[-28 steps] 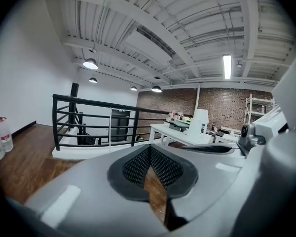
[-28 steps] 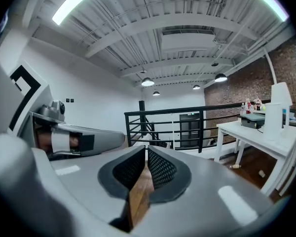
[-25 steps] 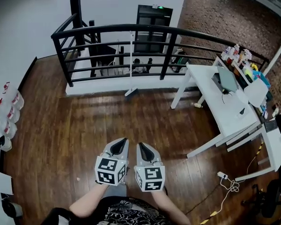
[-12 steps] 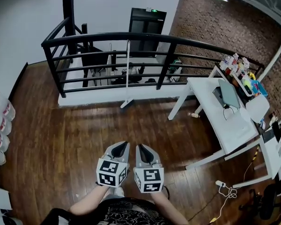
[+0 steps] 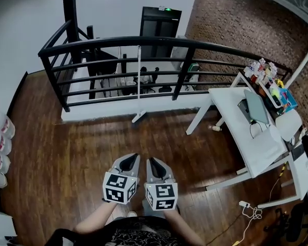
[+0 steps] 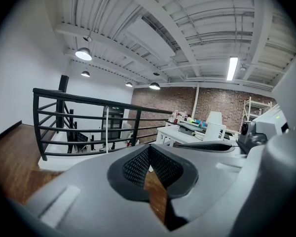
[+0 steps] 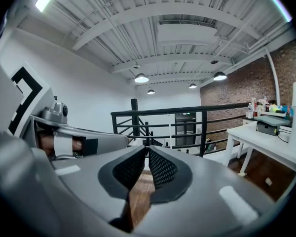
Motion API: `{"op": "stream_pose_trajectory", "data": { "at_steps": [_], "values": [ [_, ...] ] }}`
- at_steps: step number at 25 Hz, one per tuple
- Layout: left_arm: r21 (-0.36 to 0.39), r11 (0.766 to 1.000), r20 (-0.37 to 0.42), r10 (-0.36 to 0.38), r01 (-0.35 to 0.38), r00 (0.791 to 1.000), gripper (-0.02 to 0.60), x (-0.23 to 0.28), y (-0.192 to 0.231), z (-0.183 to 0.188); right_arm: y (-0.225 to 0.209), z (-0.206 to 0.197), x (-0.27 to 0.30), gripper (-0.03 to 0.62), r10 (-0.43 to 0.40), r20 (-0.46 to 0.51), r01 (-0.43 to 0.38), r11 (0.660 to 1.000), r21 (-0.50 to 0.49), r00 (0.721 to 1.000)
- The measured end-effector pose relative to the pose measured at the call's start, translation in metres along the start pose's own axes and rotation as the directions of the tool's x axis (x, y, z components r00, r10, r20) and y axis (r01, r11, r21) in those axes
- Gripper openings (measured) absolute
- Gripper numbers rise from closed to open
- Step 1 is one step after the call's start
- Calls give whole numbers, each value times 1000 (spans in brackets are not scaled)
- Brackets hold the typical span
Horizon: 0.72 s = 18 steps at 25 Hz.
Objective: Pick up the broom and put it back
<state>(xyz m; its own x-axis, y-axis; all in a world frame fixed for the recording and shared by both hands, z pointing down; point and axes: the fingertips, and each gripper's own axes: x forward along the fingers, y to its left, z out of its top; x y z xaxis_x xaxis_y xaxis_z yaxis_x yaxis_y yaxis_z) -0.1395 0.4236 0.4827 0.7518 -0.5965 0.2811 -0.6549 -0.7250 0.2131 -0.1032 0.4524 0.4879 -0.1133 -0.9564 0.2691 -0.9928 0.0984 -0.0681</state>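
Note:
A white broom (image 5: 138,81) stands against the black railing (image 5: 113,44), its head (image 5: 138,118) on the wooden floor at the foot of the white ledge. My left gripper (image 5: 132,158) and right gripper (image 5: 150,161) are held side by side low in the head view, both pointing toward the railing, well short of the broom. Both are shut with nothing between their jaws. In the left gripper view the broom handle (image 6: 106,132) shows as a thin pale line beyond the left gripper (image 6: 148,147). The right gripper view shows the handle (image 7: 169,132) past the right gripper (image 7: 147,150).
A white table (image 5: 256,137) with a laptop and bottles stands to the right, its legs reaching toward the railing. A cable and plug (image 5: 249,208) lie on the floor at lower right. White containers (image 5: 0,140) line the left wall. A dark door (image 5: 159,22) lies beyond the railing.
The whole view has moved forward: the railing and broom are nearer and lower in the picture, the table has slid right. Both grippers stay shut, side by side.

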Motion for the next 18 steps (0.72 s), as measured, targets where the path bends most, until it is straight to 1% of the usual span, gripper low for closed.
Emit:
{"op": "stream_pose_trajectory", "data": {
  "at_steps": [3,8,14,18],
  "values": [
    [6,1000,1,13,-13,1000,5,29,14,11,-19,8,30,0,7,2,-7,1000,-7,1000],
    [16,999,13,37,-37,999,4,92,29,34,-65,28,82,0,25,13,-24,1000,-17,1000],
    [5,998,14,61,-61,998,3,170,51,68,-113,56,150,0,66,0,-66,997,-30,998],
    [9,996,9,89,-89,996,4,220,65,88,-147,73,191,0,94,7,-94,995,-27,996]
  ]
}}
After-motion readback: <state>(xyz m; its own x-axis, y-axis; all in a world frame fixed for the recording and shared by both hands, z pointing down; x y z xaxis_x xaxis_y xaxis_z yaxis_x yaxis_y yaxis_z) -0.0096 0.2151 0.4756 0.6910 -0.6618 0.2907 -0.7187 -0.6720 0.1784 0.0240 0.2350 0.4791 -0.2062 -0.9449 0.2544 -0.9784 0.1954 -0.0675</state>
